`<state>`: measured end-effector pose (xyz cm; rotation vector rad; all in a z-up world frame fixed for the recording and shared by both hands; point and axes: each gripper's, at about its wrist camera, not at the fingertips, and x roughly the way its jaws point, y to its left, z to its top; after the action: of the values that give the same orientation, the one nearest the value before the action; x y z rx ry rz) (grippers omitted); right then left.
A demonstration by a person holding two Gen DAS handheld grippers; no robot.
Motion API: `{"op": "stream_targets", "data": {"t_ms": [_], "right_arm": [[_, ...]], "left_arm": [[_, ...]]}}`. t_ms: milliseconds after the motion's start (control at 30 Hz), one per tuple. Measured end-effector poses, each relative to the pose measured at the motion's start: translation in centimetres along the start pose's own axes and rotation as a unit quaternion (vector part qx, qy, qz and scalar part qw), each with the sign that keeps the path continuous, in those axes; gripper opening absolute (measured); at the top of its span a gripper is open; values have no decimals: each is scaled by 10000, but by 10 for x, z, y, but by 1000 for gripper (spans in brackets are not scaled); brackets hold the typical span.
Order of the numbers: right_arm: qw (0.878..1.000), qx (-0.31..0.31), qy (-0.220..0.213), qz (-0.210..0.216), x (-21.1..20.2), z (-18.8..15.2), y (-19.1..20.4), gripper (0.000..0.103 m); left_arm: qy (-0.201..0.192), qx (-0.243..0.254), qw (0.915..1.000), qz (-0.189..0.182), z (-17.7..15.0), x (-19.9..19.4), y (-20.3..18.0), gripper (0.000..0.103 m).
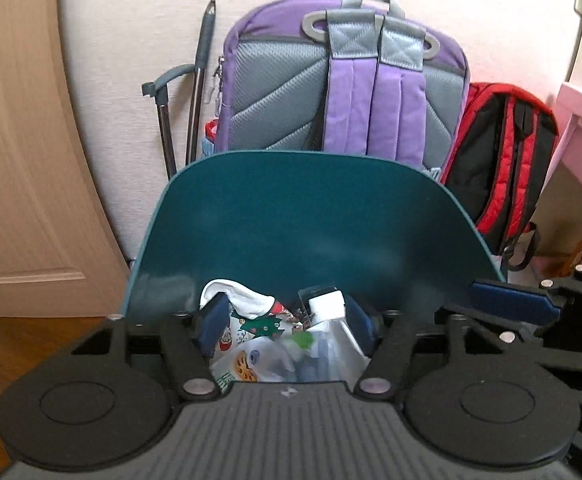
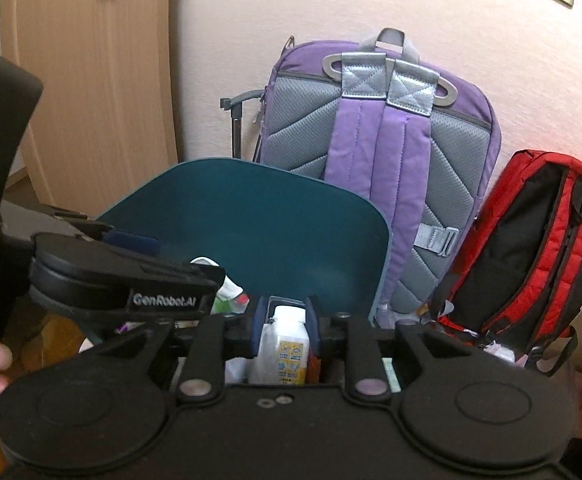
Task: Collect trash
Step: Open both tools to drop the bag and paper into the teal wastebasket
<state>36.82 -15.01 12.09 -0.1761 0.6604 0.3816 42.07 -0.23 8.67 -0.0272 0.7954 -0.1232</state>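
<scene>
Teal plastic formed the raised lid of the bin, which stood open at twelve o'clock from both grippers, with a purple backpack and a red backpack against the wall behind it. The left gripper hovered over the bin mouth, jaws apart, straddling a heap of wrappers and a crumpled bottle; whether the pads touched anything could not be determined. The right gripper had its jaws clamped on a small white bottle, held upright above the bin's contents.

Risks noted: the two grippers sat close, the left one crossing at nine o'clock in the right view, so a collision on release appeared possible. The bin looked nearly full; a dropped bottle could roll off the heap onto the floor. The lid might fall shut if bumped.
</scene>
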Motion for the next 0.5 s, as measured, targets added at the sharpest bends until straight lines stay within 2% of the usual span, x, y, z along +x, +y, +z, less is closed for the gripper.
{"op": "stream_targets", "data": {"t_ms": [33,200,300,400,500], "right_arm": [[10000,-14,-12,-3,-4,0,1,25],[10000,-57,-65,-45,-28,-3,7,26],[9999,-66,-99,-33,-45,-7,10,27],[9999,-52,-122,-2,-63,-13,13,35],[9999,-6,-151,62,-79,-20,16,38]], "left_arm": [[-35,-14,10000,-7,-1,-5,0,73],[-131,-81,9998,-120,-7,-32,-1,74],[-167,-62,9997,-169,-14,-50,-3,82],[-217,-32,9995,-213,-23,-68,-6,82],[-242,-46,9993,-275,-32,-86,-8,83]]}}
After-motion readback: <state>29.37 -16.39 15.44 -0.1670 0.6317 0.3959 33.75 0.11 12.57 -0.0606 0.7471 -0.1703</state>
